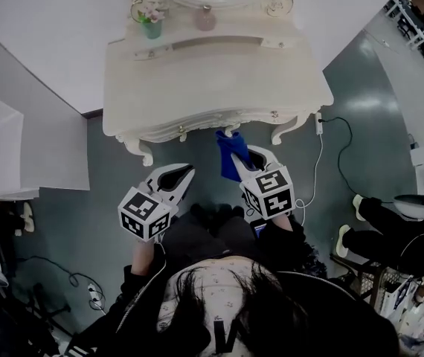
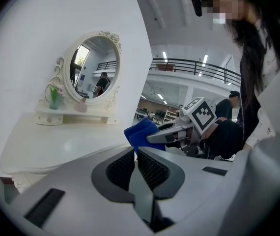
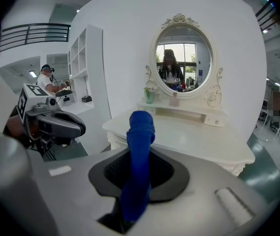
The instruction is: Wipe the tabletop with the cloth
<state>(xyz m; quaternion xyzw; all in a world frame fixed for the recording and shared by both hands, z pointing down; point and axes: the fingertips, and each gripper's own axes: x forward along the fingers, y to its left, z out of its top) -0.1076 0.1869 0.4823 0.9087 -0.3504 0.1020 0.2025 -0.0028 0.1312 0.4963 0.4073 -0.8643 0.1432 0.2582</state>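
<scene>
grey-green floor (image 1: pixel 85 222) lies open between the white cabinet (image 1: pixel 4 151) at left and the table, and over it the left gripper (image 1: pixel 184 173) hangs short of the scalloped front edge, its ribbed jaws pressed together on nothing. the cream-white dressing table (image 1: pixel 219 73) has a smooth, glossy, bare top, curved edges and scrolled legs, with a small green pot (image 1: pixel 151 22) on its back shelf. the right gripper (image 1: pixel 243 158) clamps a folded blue cloth (image 1: pixel 228 155) in the air just before that front edge, off the top.
</scene>
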